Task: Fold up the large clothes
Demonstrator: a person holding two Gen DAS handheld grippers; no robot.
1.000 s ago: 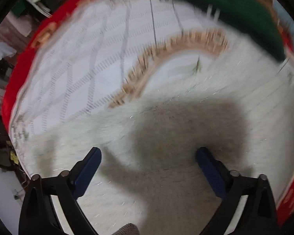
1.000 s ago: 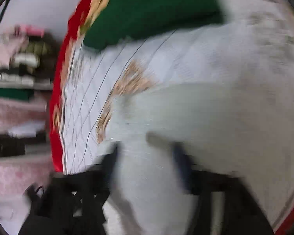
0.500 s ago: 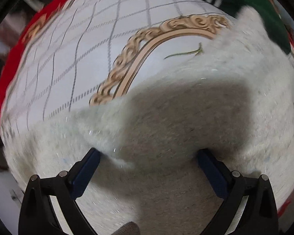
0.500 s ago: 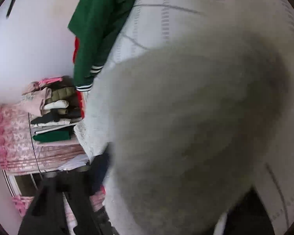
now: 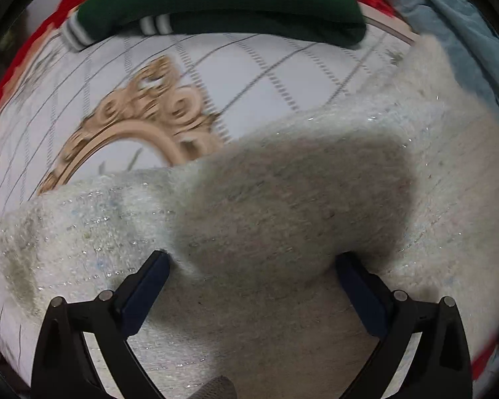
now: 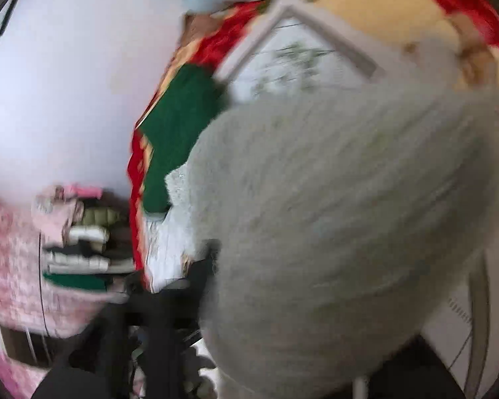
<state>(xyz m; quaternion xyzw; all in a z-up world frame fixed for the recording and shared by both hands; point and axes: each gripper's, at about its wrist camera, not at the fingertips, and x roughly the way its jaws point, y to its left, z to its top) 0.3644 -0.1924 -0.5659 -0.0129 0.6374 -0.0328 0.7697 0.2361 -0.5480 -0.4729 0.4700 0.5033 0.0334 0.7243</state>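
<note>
A large fuzzy white garment [image 5: 282, 206] with glittery threads lies across the patterned bed cover [image 5: 216, 76]. My left gripper [image 5: 249, 266] is open, its blue-padded fingers [image 5: 146, 286] wide apart just over the garment, in its own shadow. In the right wrist view the same garment [image 6: 332, 216] hangs bunched right in front of the lens and hides the right gripper's fingertips. Only the left part of the black frame [image 6: 169, 299] shows, blurred.
A dark green garment [image 5: 223, 3] with striped cuffs lies at the far side of the bed; it also shows in the right wrist view [image 6: 179, 126]. A light blue cloth [image 5: 455, 26] lies at the right. A shelf of folded clothes [image 6: 80, 242] stands beside the bed.
The left gripper moved forward over the garment, toward the green garment. The right gripper lifted and swung with the white garment, now facing the wall and the bed corner.
</note>
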